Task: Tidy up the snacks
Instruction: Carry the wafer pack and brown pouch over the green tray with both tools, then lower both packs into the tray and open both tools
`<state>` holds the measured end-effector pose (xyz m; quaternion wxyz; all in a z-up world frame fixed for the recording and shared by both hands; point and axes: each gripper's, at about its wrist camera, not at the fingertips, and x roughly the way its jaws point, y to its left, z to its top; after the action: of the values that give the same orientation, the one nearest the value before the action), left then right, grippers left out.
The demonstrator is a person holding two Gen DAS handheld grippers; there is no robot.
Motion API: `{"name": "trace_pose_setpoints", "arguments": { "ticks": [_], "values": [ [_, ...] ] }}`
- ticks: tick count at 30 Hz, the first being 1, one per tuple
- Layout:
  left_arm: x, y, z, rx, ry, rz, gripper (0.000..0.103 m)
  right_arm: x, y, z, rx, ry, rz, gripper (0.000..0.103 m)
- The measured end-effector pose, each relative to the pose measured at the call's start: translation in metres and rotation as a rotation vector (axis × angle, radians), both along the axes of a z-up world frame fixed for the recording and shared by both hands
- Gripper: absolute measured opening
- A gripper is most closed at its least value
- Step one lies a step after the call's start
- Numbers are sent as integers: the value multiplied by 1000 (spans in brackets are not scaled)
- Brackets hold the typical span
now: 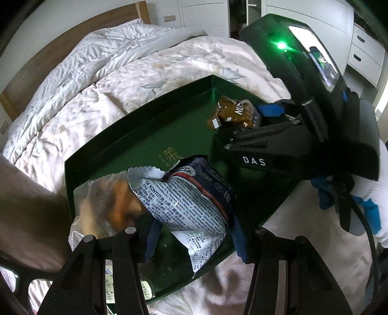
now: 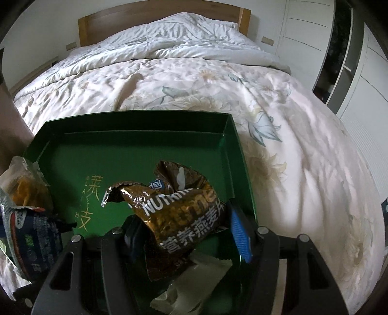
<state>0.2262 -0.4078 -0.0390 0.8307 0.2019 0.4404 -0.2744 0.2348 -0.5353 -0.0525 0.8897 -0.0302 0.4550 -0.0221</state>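
A dark green tray (image 1: 135, 116) with gold characters lies on the bed. My left gripper (image 1: 194, 230) is shut on a crumpled blue-and-silver snack packet (image 1: 189, 198) over the tray's near corner. A clear packet of orange-brown snacks (image 1: 106, 201) hangs just left of that packet, outside the left finger. My right gripper (image 1: 245, 121), held by a white-gloved hand (image 1: 371, 193), is shut on a shiny brown oat packet (image 1: 232, 114). In the right wrist view the brown packet (image 2: 179, 218) sits between the blue pads (image 2: 240, 232) of the right gripper (image 2: 186, 232), low over the tray (image 2: 135, 114).
A pale packet (image 2: 194, 278) lies in the tray under the brown one. A flowered white quilt (image 2: 278, 121) covers the bed around the tray. A wooden headboard (image 2: 160, 12) stands at the far end, white wardrobes (image 2: 315, 36) to the right. A bare forearm (image 1: 24, 193) is at the left.
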Motion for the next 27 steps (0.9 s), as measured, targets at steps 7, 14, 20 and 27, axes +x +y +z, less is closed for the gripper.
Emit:
{"name": "trace_pose_setpoints", "arguments": {
  "ticks": [7, 14, 20, 27],
  "values": [
    [3, -4, -1, 7, 6, 13, 47, -2, -2, 0, 1, 11, -9, 71],
    [3, -6, -2, 16, 9, 21, 47, -3, -1, 0, 9, 14, -23, 72],
    [10, -5, -6, 10, 16, 28, 47, 2, -2, -2, 16, 10, -34, 72],
    [14, -6, -7, 6, 27, 39, 48, 14, -2, -2, 9, 21, -51, 73]
  ]
}}
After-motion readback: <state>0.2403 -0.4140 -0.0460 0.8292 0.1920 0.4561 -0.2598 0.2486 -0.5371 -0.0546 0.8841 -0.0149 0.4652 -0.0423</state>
